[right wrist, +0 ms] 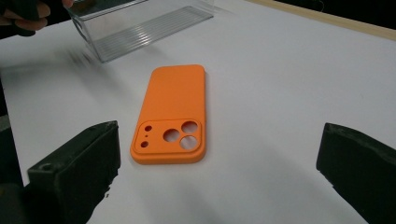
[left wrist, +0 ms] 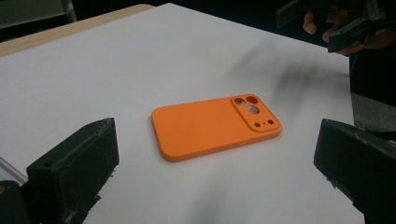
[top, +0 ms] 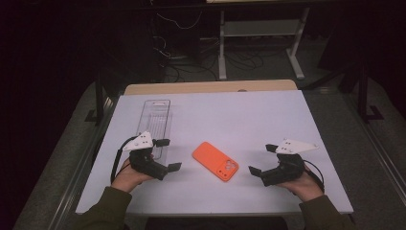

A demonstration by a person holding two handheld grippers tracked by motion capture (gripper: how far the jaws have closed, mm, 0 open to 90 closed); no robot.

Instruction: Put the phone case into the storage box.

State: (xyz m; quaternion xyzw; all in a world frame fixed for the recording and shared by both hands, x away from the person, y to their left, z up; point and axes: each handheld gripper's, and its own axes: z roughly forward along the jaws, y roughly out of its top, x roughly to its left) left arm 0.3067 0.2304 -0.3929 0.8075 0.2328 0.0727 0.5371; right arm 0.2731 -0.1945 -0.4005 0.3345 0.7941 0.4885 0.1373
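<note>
Two hand-held grippers flank orange case (top: 215, 161) (jaws wide), table edges distant.

We find no readable text, label, brand, number or sign on anything on the table.

High view looks down; both gripper views closely face the orange phone case (top: 215, 161).

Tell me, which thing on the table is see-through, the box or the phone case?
The long box at the left gripper's side is see-through: the white table shows through its ridged clear plastic. The phone case, lying between both grippers, is solid orange.
</note>
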